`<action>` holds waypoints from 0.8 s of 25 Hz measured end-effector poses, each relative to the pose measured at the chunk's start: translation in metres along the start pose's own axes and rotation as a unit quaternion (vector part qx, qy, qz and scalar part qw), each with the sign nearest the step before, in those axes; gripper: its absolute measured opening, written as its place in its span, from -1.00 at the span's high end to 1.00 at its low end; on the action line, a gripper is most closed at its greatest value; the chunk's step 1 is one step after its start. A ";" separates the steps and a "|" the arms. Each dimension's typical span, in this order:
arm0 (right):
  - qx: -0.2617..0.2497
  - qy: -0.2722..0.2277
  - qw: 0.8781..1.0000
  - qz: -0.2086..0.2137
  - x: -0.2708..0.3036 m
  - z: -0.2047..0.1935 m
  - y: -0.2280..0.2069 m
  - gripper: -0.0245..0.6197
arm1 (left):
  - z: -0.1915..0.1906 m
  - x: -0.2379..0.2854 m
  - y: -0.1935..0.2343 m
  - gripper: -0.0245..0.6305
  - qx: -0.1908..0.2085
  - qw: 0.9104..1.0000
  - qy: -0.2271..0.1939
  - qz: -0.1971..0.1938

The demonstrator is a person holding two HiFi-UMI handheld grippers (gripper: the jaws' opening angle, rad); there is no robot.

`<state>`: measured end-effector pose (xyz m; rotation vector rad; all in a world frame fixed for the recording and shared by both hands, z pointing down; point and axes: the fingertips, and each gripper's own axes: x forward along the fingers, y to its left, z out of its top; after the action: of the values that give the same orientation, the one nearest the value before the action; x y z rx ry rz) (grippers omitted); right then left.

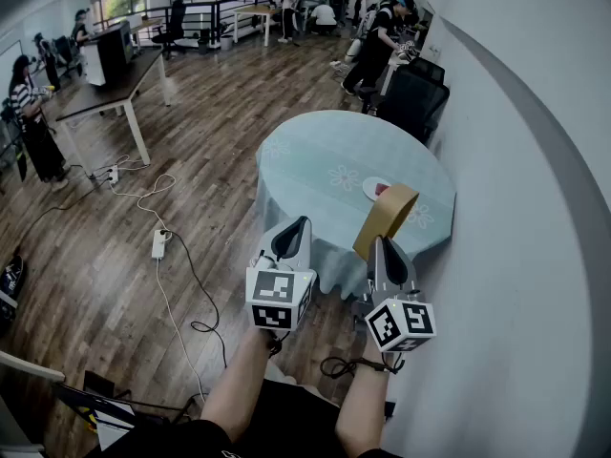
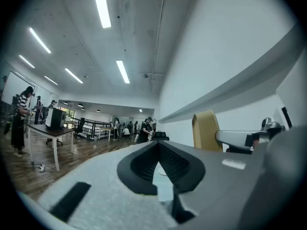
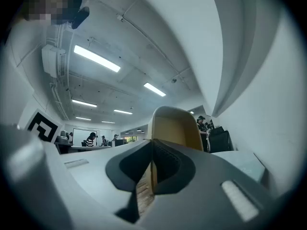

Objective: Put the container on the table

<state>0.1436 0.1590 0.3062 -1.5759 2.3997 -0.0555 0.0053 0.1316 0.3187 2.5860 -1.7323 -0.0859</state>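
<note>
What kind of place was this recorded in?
Probably an open-plan office or lab. Long desks stand on a wooden floor, with people working at them. There are black office chairs, and a power strip lies on the floor with loose cables.

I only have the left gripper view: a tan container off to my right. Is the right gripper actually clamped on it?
Observer: Yes. In the right gripper view the right gripper has its jaws shut on the container's thin wall.
Operator: Is it down on the table?
Observer: No. The head view shows it held in the air by the round table's near edge.
Operator: Anything there?
Observer: A small white plate, just beyond the container.
</note>
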 end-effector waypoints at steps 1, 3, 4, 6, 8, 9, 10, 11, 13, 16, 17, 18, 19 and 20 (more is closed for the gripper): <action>-0.002 0.002 1.000 0.001 0.001 -0.001 0.001 0.86 | 0.000 0.000 0.000 0.92 0.000 1.000 -0.001 -0.001; -0.005 0.006 1.000 0.005 0.002 -0.003 0.002 0.86 | 0.000 0.000 -0.001 0.92 0.001 1.000 -0.001 -0.002; -0.005 0.006 1.000 0.008 0.002 -0.003 0.002 0.86 | 0.000 0.000 -0.002 0.92 0.000 1.000 0.000 -0.002; 0.003 0.000 1.000 0.016 0.001 -0.001 0.003 0.86 | -0.001 -0.001 -0.003 0.92 0.001 1.000 0.001 -0.003; 0.009 -0.007 1.000 0.018 0.001 0.001 0.002 0.85 | -0.001 0.000 -0.004 0.92 0.003 1.000 0.002 -0.004; 0.009 -0.006 1.000 0.017 0.002 0.001 0.000 0.85 | -0.001 0.002 -0.003 0.92 0.004 1.000 0.001 -0.004; 0.009 -0.005 1.000 0.014 0.004 -0.001 -0.003 0.86 | -0.002 0.003 -0.002 0.92 0.004 1.000 0.001 -0.003; 0.011 -0.005 1.000 0.012 0.006 -0.002 -0.005 0.85 | -0.003 0.005 0.001 0.92 0.004 1.000 0.002 -0.001; 0.016 -0.007 1.000 0.010 0.011 -0.002 -0.008 0.85 | -0.002 0.006 0.008 0.92 0.002 1.000 0.001 0.005; 0.016 -0.014 1.000 0.001 0.012 0.006 -0.017 0.85 | 0.000 0.008 0.009 0.92 0.000 1.000 0.000 0.005; 0.018 -0.018 1.000 -0.002 0.011 0.008 -0.021 0.85 | -0.001 0.008 0.008 0.92 0.001 1.000 0.002 0.005; 0.022 -0.022 1.000 -0.005 0.012 0.009 -0.024 0.85 | -0.002 0.009 0.009 0.92 0.003 1.000 0.004 0.004; 0.025 -0.024 0.999 -0.008 0.014 0.009 -0.027 0.85 | -0.002 0.010 0.011 0.92 0.006 1.000 0.005 0.005; 0.027 -0.026 0.999 -0.009 0.017 0.009 -0.029 0.85 | -0.002 0.012 0.015 0.92 0.008 1.000 0.005 0.007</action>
<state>0.1657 0.1326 0.2989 -1.5557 2.3251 -0.0821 -0.0038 0.1150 0.3211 2.5788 -1.7553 -0.0587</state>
